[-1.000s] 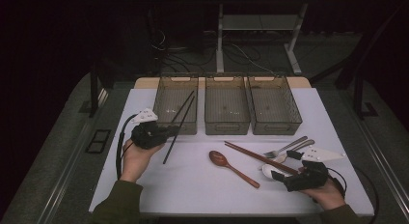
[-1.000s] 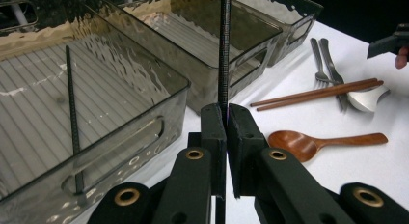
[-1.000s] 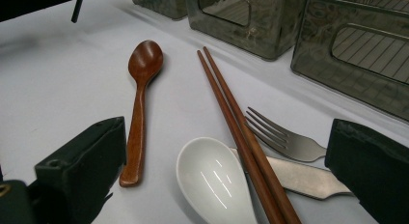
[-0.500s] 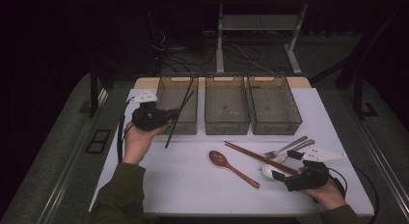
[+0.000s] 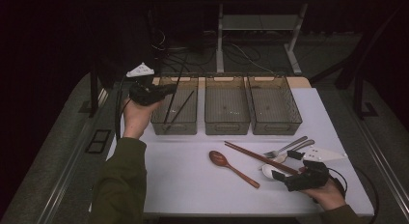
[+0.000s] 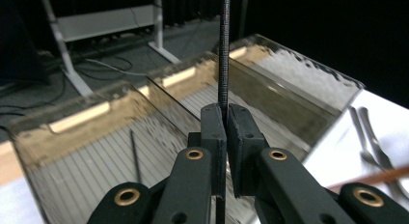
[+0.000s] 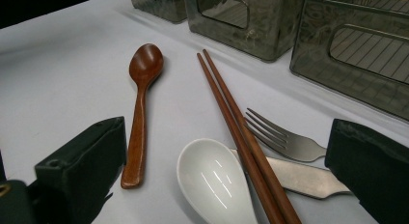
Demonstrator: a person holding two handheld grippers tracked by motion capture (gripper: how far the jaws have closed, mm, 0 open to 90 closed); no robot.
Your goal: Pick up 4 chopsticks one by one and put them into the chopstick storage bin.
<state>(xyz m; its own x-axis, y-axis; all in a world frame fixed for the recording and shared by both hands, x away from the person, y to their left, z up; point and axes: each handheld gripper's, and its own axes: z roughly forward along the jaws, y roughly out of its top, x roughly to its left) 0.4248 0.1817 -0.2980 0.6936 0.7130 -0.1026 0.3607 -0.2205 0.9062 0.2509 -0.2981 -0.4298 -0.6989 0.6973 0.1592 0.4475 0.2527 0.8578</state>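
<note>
High view: left tongs point(image 5: 161, 91) are up over the far-left corner of the tabletop point(image 5: 183, 185), just beside the left bin point(image 5: 176, 125), clamped on a black chopstick point(image 5: 174, 86). The stick runs steeply, top end past the bin's far wall, lower end inside the bin. A second black chopstick point(image 5: 181, 108) lies slanted in that bin. Middle bin point(image 5: 226, 125) and right bin point(image 5: 275, 125) stand in a row along the far edge, walls touching or nearly so. Right tongs point(image 5: 284, 171) rest low near the near-right corner, jaws apart, pointing at the loose cutlery. Brown wooden spoon point(image 5: 231, 167) lies mid-tabletop, bowl toward the left edge. Pair of brown chopsticks point(image 5: 255, 156) angles from centre toward the right tongs, crossing over a white ceramic spoon point(image 5: 269, 171). Metal fork point(image 5: 284, 149) and a second metal utensil point(image 5: 301, 146) lie just beyond, toward the right edge.

Left gripper view: both pads shut flat on the black chopstick point(image 6: 223, 64), which stands close to vertical between them. The left bin point(image 6: 96, 156) sits below, second black stick point(image 6: 136, 159) on its ribbed floor.

Right gripper view: jaws wide apart, nothing between the pads. Ahead on the tabletop point(image 7: 58, 74): wooden spoon point(image 7: 140, 113), white ceramic spoon point(image 7: 214, 180), brown chopsticks point(image 7: 236, 132) lying across the spoon's edge and over the fork point(image 7: 284, 139). Flat metal handle point(image 7: 308, 178) sticks out under the chopsticks. Bin fronts point(image 7: 241, 21) line the far side.
</note>
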